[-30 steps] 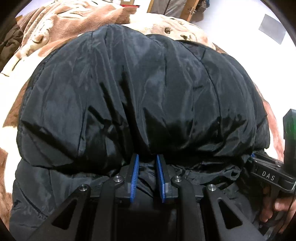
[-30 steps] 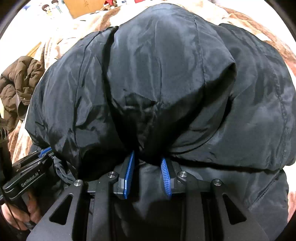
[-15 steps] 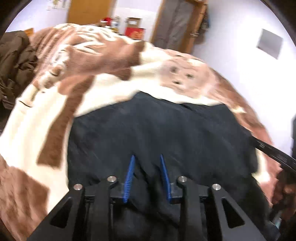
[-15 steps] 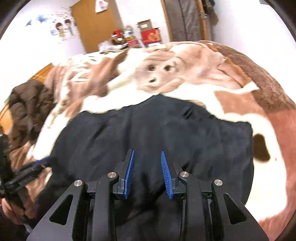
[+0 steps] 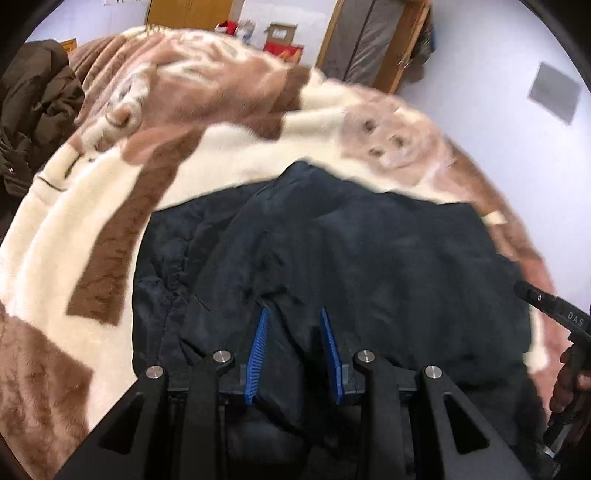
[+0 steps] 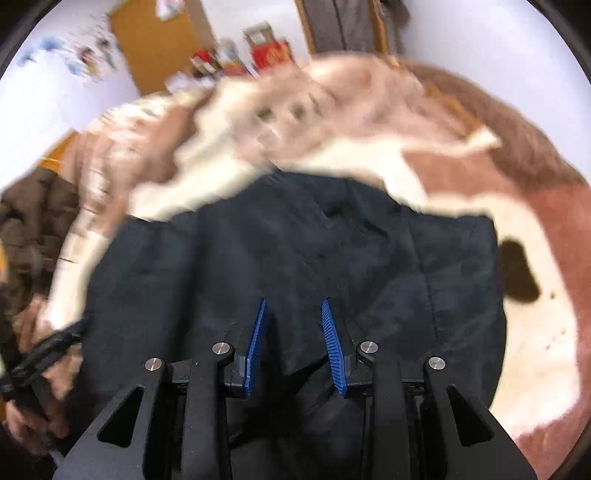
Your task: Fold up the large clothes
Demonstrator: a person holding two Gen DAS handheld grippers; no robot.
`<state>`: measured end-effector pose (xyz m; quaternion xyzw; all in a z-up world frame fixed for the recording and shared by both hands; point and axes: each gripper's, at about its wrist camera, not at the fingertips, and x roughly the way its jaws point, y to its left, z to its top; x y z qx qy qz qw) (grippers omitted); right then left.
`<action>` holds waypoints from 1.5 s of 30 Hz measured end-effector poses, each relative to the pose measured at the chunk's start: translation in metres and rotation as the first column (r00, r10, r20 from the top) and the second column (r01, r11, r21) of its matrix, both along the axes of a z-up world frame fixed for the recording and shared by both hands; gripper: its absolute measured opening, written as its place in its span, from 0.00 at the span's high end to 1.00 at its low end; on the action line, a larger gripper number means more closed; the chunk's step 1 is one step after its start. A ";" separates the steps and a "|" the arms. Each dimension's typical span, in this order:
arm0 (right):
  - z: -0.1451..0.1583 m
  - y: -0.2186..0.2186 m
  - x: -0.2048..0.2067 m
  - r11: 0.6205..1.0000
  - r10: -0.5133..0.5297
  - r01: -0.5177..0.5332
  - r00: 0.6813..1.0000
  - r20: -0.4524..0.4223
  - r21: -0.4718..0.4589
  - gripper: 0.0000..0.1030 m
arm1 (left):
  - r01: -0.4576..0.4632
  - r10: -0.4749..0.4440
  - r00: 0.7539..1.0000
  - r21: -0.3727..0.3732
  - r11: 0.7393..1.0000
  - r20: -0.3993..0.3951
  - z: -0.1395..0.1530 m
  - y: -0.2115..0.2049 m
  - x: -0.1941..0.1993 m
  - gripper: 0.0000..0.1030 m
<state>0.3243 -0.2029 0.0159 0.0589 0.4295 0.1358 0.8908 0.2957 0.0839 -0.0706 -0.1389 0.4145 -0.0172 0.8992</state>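
We start at the left claw (image 5: 293,312). Its blue pads stand spread, the jaws have just been opening, and nothing is pinched. They hang over the black jacket (image 5: 369,258), with a soft ridge of its cloth showing in the gap.

Over to the right claw (image 6: 293,302). Its pads are parted too, and dark cloth sits between them. The view is smeared, so we cannot tell whether they nip that cloth or just hover above it.

The jacket lies folded into a broad dark block, spread on the brown-and-cream blanket (image 5: 92,221) that covers the bed. Both claws sit at its near edge, side by side. The person's right hand (image 5: 570,380) shows just off the jacket's right side, wrapped around a black handle. At the jacket's left side, in the right wrist view, the other hand (image 6: 33,417) is a blur.

Beyond the jacket's far edge, a cartoon animal face (image 5: 388,136) is printed on the blanket. Well off to the jacket's left, a brown coat (image 5: 37,110) lies heaped at the bed's side. Farther back, past the jacket, we see red boxes (image 5: 284,50) and a wooden door (image 5: 184,14) against the pale wall.
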 end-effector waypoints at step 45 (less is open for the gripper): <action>-0.067 0.055 -0.041 0.987 0.098 -0.116 0.983 -0.156 -0.111 0.69 | 0.103 -0.099 0.989 0.028 0.994 -0.109 -0.038 -0.062 -0.022 0.71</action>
